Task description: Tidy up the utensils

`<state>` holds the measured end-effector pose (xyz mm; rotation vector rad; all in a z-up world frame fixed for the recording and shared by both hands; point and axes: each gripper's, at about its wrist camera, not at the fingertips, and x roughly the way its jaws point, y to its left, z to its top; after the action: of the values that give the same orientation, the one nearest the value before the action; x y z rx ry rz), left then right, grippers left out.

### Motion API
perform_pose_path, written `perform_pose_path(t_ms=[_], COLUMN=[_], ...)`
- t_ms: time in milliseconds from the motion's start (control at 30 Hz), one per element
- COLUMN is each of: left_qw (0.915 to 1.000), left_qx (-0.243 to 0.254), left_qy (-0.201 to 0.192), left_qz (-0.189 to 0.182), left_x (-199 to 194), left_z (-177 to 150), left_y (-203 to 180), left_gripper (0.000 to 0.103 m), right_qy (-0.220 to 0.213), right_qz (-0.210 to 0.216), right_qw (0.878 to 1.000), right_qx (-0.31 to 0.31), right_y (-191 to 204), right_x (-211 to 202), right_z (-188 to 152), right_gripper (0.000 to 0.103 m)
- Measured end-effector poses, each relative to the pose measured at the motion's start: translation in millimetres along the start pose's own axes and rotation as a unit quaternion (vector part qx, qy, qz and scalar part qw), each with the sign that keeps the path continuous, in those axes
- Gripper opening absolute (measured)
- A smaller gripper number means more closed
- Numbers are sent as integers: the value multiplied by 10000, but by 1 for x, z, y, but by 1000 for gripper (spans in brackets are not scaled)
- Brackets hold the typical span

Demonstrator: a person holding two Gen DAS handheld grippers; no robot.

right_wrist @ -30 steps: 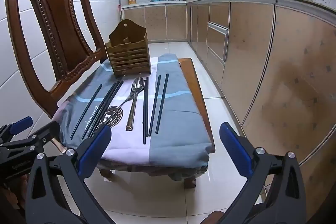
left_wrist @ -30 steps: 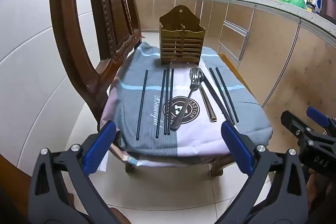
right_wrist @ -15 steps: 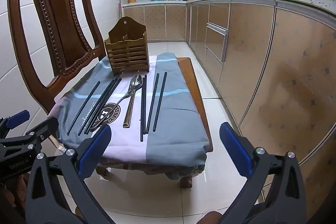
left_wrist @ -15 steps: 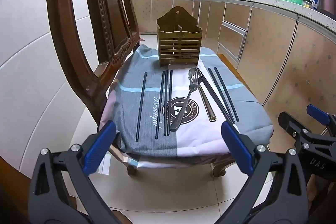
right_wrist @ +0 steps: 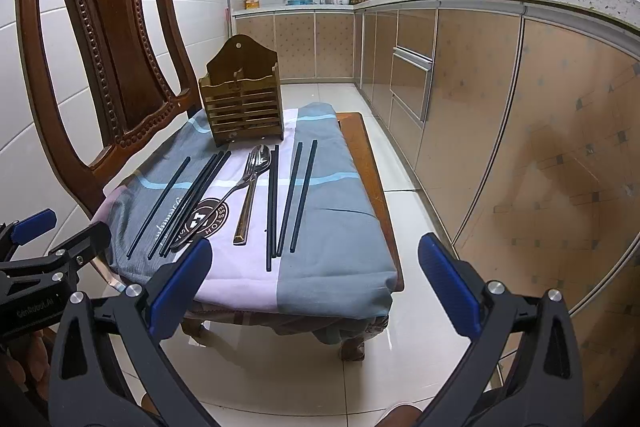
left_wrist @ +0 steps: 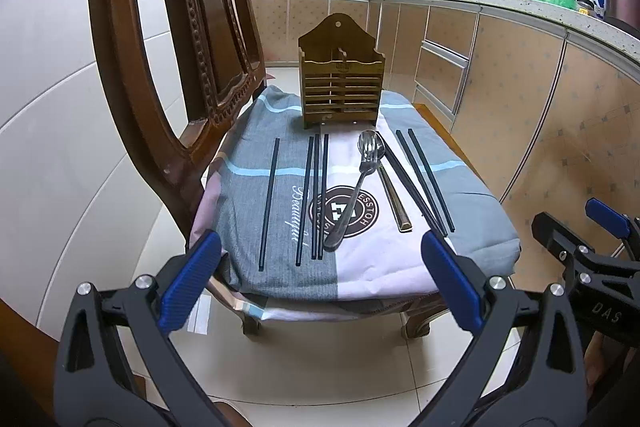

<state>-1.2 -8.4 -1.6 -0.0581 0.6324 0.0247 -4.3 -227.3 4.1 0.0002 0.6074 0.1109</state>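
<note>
Blue-padded left tongs [left_wrist: 320, 275] and right tongs [right_wrist: 314, 275] wide open, empty, slightly nearer than earlier | cloth-covered wooden chair [left_wrist: 248, 163] frame centre | tiled kitchen floor [right_wrist: 304, 367]

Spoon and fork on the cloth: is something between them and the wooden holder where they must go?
Nothing visible does. The spoon and fork lie just before the wooden holder, with only bare cloth between; its top is open.
</note>
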Motion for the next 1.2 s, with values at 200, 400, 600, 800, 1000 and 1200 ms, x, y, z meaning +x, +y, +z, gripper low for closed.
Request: perform_pose_path(t_ms=[200, 400, 600, 800, 1000, 1200], left_qw=[10000, 10000, 10000, 10000, 10000, 10000], left_qx=[4, 17, 29, 24, 20, 29], left_qy=[15, 38, 57, 63, 64, 80], left_qz=[6, 19, 1, 0, -1, -5], left_x=[-1, -1, 0, 0, 1, 1], left_z=[0, -1, -2, -2, -1, -2], left_y=[0, 0, 0, 0, 0, -1], left_gripper=[99, 99, 99, 99, 99, 99], right_qy=[-4, 6, 5, 1, 8, 13], right_qz=[-13, -16, -2, 4, 5, 9], right_qw=[10000, 10000, 10000, 10000, 10000, 10000], right_qx=[-9, -1, -2, 8, 5, 0], right_y=[0, 0, 0, -2, -2, -1], right_x=[0, 1, 1, 1, 1, 1], right_z=[0, -1, -1, -1, -1, -1], right_gripper=[101, 101, 101, 101, 101, 101])
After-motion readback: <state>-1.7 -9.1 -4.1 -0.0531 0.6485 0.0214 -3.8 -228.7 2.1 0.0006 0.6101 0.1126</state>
